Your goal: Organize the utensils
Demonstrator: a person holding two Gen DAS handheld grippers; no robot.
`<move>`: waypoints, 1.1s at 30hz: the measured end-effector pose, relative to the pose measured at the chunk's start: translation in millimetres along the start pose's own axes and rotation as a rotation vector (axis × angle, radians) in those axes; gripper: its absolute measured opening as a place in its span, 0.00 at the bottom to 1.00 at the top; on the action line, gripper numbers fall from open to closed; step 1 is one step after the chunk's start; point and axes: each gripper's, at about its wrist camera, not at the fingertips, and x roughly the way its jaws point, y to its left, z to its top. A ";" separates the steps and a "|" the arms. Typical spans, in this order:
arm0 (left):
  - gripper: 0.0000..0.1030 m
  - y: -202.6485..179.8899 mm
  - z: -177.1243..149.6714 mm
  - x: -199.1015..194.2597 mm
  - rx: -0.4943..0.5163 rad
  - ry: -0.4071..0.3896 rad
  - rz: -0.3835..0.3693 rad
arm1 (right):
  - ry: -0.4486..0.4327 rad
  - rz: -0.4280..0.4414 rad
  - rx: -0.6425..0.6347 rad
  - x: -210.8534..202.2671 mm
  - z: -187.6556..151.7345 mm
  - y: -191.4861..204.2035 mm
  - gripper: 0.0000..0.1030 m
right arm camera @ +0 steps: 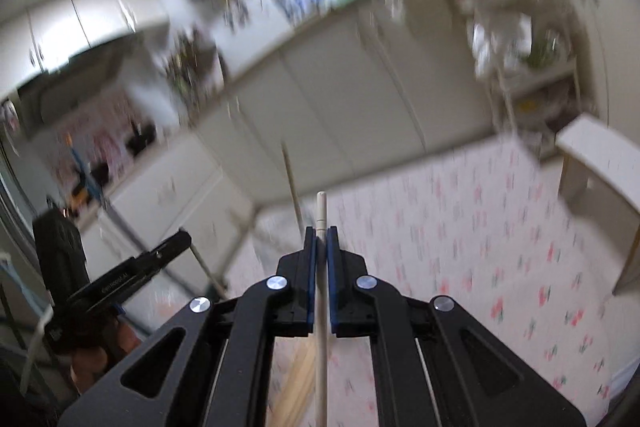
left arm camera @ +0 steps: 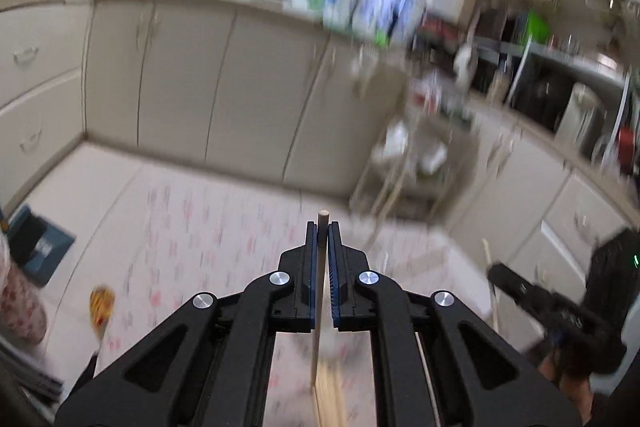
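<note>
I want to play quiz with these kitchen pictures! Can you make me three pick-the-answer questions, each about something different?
1. Where is the left gripper's stick?
A. on the floor
B. between its pads
C. in a cup

2. What colour are the gripper pads?
A. blue
B. yellow
C. pink

3. How is the right gripper?
A. wide open
B. out of view
C. shut on a white stick

Answers: 1 B, the wooden stick pokes out between the pads. 2 A, blue strips line the black fingers. 3 C, its pads press a pale stick on both sides.
</note>
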 end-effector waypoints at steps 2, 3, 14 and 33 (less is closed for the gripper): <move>0.05 -5.6 14.7 0.9 -0.009 -0.074 -0.003 | -0.072 0.013 -0.009 -5.7 12.2 9.4 0.06; 0.05 -8.9 22.3 2.4 -0.016 -0.103 -0.006 | -0.097 0.021 -0.014 -7.6 17.1 13.3 0.06; 0.04 -10.8 38.7 20.7 -0.004 -0.014 -0.015 | -0.102 0.023 -0.016 -2.2 32.0 6.8 0.06; 0.32 47.0 2.2 206.5 0.088 0.586 0.073 | 0.064 -0.031 0.066 20.9 -15.0 -34.3 0.06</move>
